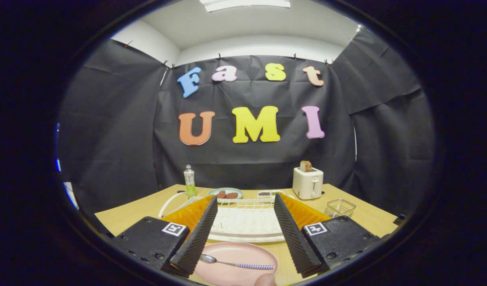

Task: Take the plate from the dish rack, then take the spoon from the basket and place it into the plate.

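A pink plate [235, 254] lies on the wooden table, low between my two fingers. A spoon [235, 263] with a metal bowl and a blue-and-white checked handle rests across it. My gripper [245, 202] hangs above the plate, open, with nothing between its ridged black pads [200, 234]. Just beyond the plate stands the white dish rack [245, 222]. A small wire basket [339, 207] sits further right, beyond my right finger.
A white toaster [307, 182] with a slice of bread stands at the back right. A small bottle [189, 180] is at the back left, beside a light plate with brown food [225, 194] and a small tray [267, 194]. A fingertip [265, 280] shows at the near plate edge.
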